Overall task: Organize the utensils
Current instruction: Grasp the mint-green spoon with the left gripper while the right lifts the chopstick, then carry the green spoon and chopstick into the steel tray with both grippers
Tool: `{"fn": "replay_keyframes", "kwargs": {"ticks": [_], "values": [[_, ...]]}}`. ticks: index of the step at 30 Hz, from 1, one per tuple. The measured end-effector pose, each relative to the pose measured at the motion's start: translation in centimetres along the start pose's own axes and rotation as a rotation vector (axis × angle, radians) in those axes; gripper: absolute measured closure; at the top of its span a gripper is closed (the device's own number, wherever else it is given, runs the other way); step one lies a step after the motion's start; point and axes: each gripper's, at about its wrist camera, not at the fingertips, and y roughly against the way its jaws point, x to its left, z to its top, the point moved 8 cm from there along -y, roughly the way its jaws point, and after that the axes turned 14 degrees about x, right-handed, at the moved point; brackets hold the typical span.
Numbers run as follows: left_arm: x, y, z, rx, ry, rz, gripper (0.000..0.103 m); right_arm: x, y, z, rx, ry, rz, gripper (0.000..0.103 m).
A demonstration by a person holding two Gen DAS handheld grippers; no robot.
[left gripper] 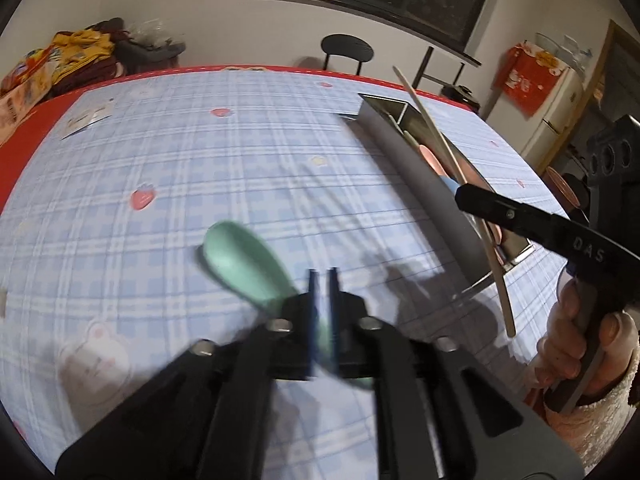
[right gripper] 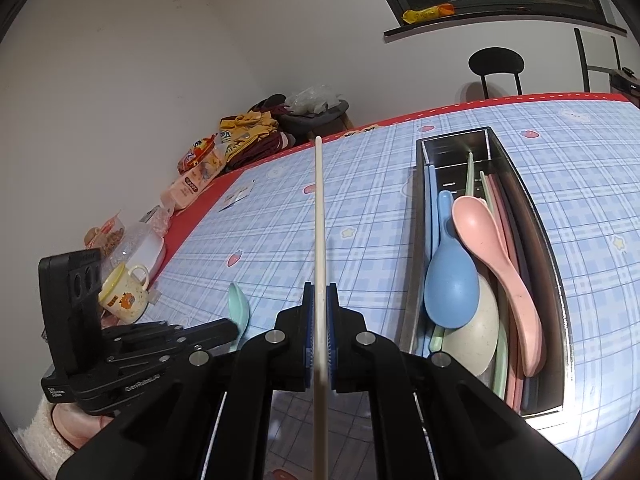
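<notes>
In the left wrist view, the left gripper (left gripper: pixel 323 276) is clamped on the handle of one mint-green spoon (left gripper: pixel 240 256); its bowl sticks out to the upper left, above the checked counter (left gripper: pixel 200 152), and the picture is blurred here. To the right stands one long steel utensil tray (left gripper: pixel 416 168). The right gripper (left gripper: pixel 466 196) reaches in from the right, held by a hand (left gripper: pixel 576 344) in a fluffy white sleeve, and one cream chopstick (left gripper: pixel 452 184) crosses over the tray.

In the right wrist view, the right gripper (right gripper: pixel 320 292) is closed tight on this single cream chopstick (right gripper: pixel 319 216), which points straight away over the counter (right gripper: pixel 360 208). The steel tray (right gripper: pixel 554 280) lies to the right of it, apart from it. Inside it I count three spoons: one blue spoon (right gripper: pixel 450 280), one pink spoon (right gripper: pixel 500 264) and one cream spoon (right gripper: pixel 476 336) under them, beside several pink, green and blue chopsticks that I cannot count exactly. At the left, the left gripper (right gripper: pixel 230 330) holds the green spoon (right gripper: pixel 239 308). One yellow cup (right gripper: pixel 124 296) stands at the counter's edge.
</notes>
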Motion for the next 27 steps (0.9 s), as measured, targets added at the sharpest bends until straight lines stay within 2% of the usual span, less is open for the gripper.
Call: {"fn": "replay_keyframes", "kwargs": {"ticks": [1, 4, 6, 12, 14, 18, 22, 24, 27], "values": [[0.2, 0.3, -0.4, -0.003, 0.009, 0.008, 0.072, 0.0, 0.0, 0.0, 0.001, 0.0, 0.0, 0.097], [0.7, 0.7, -2.0, 0.022, 0.046, 0.003, 0.071, 0.2, -0.1, -0.1, 0.005, 0.004, 0.004, 0.097], [1.0, 0.4, -2.7, 0.053, 0.09, -0.04, 0.071, 0.5, 0.0, -0.2, 0.004, 0.011, 0.009, 0.097], [0.9, -1.2, -2.2, 0.079, 0.206, -0.161, 0.066, 0.6, 0.4, -0.2, -0.006, 0.016, 0.01, 0.097], [0.9, -1.9, -2.1, 0.086, 0.238, -0.173, 0.066, 0.4, 0.4, -0.1, -0.008, 0.008, 0.01, 0.097], [0.5, -2.3, -1.3, 0.068, 0.241, -0.121, 0.068, 0.4, 0.8, 0.0, -0.019, 0.004, 0.012, 0.097], [-0.8, -2.8, -0.8, 0.052, 0.168, -0.019, 0.067, 0.7, 1.1, 0.0, -0.027, 0.01, 0.017, 0.097], [-1.3, -3.0, -0.6, 0.049, 0.133, 0.026, 0.07, 0.7, 1.3, 0.1, -0.031, 0.008, 0.016, 0.097], [-1.7, -3.2, -0.4, 0.052, 0.107, 0.027, 0.079, 0.4, 1.6, 0.2, -0.038, -0.003, 0.016, 0.097]]}}
